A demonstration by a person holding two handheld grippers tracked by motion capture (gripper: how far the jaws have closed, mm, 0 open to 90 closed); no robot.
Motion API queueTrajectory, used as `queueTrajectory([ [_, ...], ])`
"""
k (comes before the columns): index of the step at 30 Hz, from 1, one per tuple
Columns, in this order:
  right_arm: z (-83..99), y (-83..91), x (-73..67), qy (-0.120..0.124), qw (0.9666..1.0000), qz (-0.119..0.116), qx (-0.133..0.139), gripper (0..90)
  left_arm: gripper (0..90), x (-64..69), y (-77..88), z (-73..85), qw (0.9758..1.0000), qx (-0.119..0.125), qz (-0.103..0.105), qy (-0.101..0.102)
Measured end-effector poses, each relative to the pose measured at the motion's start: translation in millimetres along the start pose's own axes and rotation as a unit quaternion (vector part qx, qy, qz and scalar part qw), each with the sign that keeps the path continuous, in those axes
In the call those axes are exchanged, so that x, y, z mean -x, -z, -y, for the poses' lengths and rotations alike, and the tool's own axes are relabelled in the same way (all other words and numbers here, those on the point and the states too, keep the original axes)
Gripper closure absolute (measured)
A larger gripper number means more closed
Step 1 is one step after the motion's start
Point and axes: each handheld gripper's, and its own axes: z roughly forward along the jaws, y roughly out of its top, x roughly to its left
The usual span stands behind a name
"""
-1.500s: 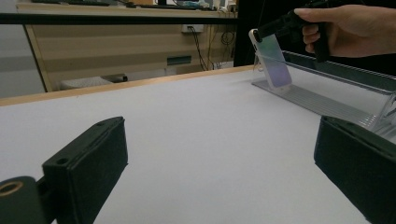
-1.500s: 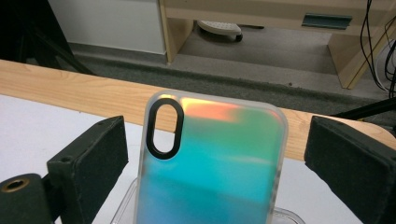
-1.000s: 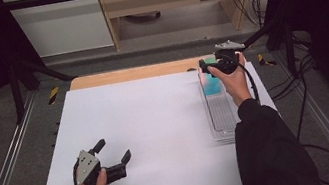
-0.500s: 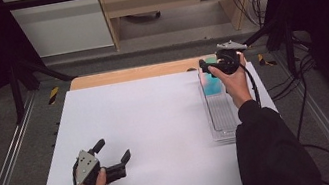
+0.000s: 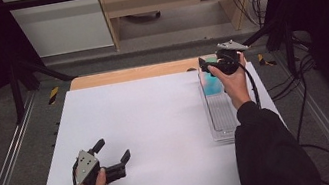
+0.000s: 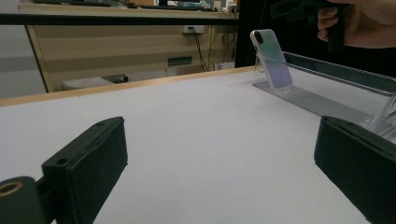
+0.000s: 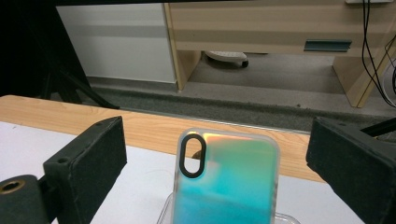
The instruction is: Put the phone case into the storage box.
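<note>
White and bare across most of its width, the surface (image 5: 159, 134) carries in the high view a clear slotted rack (image 5: 221, 113) along its right edge, with a phone case (image 5: 210, 81) propped at the rack's far end; the right hand-held gripper (image 5: 209, 66) hangs just above and behind that case, while the left hand-held gripper (image 5: 115, 156) rests low near the front left corner, well apart from it, its jaws spread and holding nothing. Seen from the left gripper view, the case (image 6: 272, 58) leans upright on the rack (image 6: 322, 100) far off, camera cut-out at the top, with the other hand (image 6: 359, 21) above it; a lean like that looks easy to upset, so a jaw nudging the top edge could tip it flat or knock it off the rack. From the right gripper view the iridescent case (image 7: 224, 182) stands between the two black jaws, slightly nearer the left one, and both jaws stand wide and clear of it. Closing off-centre could push the case sideways before the second jaw meets it, and a pinch on the thin, glossy edges may slip or twist it in the rack slot.
</note>
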Motion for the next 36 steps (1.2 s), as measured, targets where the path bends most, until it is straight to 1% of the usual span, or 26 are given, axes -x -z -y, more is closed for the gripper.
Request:
queueTrajectory([
  [12, -0.2, 0.1, -1.8, 0.000, 1.0000, -0.001, 0.004, 4.9, 2.0, -0.6, 0.0, 0.1, 1.0000, 0.000, 0.000, 0.002],
  [16, -0.4, 0.8, -2.9, -0.003, 1.0000, 0.000, 0.002, 4.0, 2.0, -1.0, 0.1, 0.1, 1.0000, 0.000, -0.001, 0.002],
  [19, -0.8, 1.3, -4.5, -0.001, 1.0000, 0.001, 0.002, 4.0, 2.0, -1.2, -0.2, 0.3, 1.0000, -0.001, -0.001, 0.002],
  [22, -1.1, 1.8, -5.8, -0.009, 1.0000, 0.002, -0.005, 3.9, 2.0, -1.1, -0.1, 0.3, 1.0000, -0.001, -0.001, 0.001],
  [26, -2.4, 4.6, -7.4, -0.006, 1.0000, -0.002, -0.002, 3.7, 1.9, -1.4, -0.3, 0.2, 1.0000, -0.002, -0.001, 0.000],
  [30, -3.6, 8.5, -10.1, -0.012, 0.9999, -0.009, 0.001, 3.7, 1.9, -1.2, -0.9, 0.4, 1.0000, -0.003, 0.000, 0.001],
  [36, -6.8, 14.9, -14.4, -0.008, 0.9998, -0.020, 0.005, 3.8, 2.0, -1.1, -0.3, 0.3, 1.0000, -0.003, -0.002, 0.000],
])
